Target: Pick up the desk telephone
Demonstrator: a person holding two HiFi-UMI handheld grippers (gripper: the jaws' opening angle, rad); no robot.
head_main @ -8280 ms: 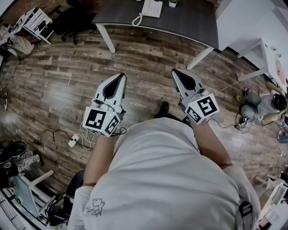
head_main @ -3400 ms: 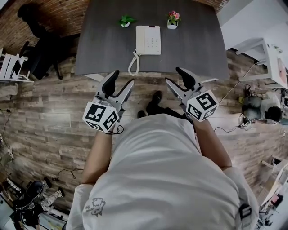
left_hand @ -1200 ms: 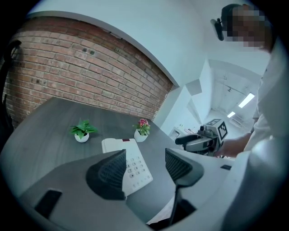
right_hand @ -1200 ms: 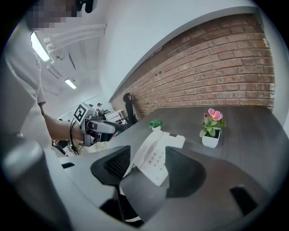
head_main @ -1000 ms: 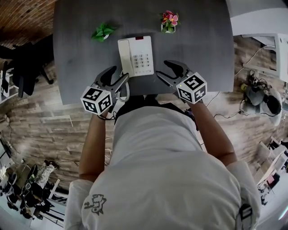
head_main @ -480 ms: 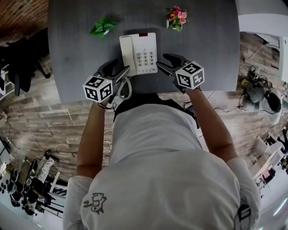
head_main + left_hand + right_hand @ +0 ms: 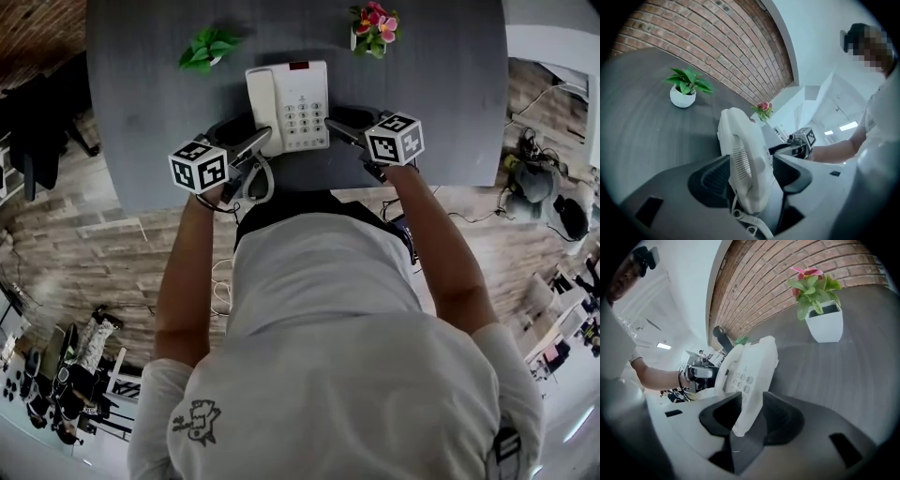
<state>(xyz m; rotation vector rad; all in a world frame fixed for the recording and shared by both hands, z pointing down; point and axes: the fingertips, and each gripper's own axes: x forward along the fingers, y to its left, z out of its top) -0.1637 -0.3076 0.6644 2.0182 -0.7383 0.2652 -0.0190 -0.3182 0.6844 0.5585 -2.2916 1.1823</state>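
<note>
Presently the desk telephone (image 7: 288,106) lies flat on the grey desk (image 7: 141,112), close to the near edge.

Only the head view shows both grippers flanking it, with the coiled cord (image 7: 255,180) looping off the near edge. Only the gripper views show the grips and the brick wall (image 7: 708,42) beyond the desk.

- **Left gripper** (image 7: 246,136): the jaws stand narrow on the telephone's left side. The handset (image 7: 740,159) fills the gap, and a pad meets each face.
- **Right gripper** (image 7: 339,122): the jaws have just been closing. They now pinch the telephone's thin right edge beside the keypad.

Against half a second earlier, both grippers sit lower and further onto the telephone, which has kept its place.

At far left, a round white pot (image 7: 682,97) holds a green plant (image 7: 208,49). At far right, a square white pot (image 7: 827,323) holds pink flowers (image 7: 373,23).
</note>
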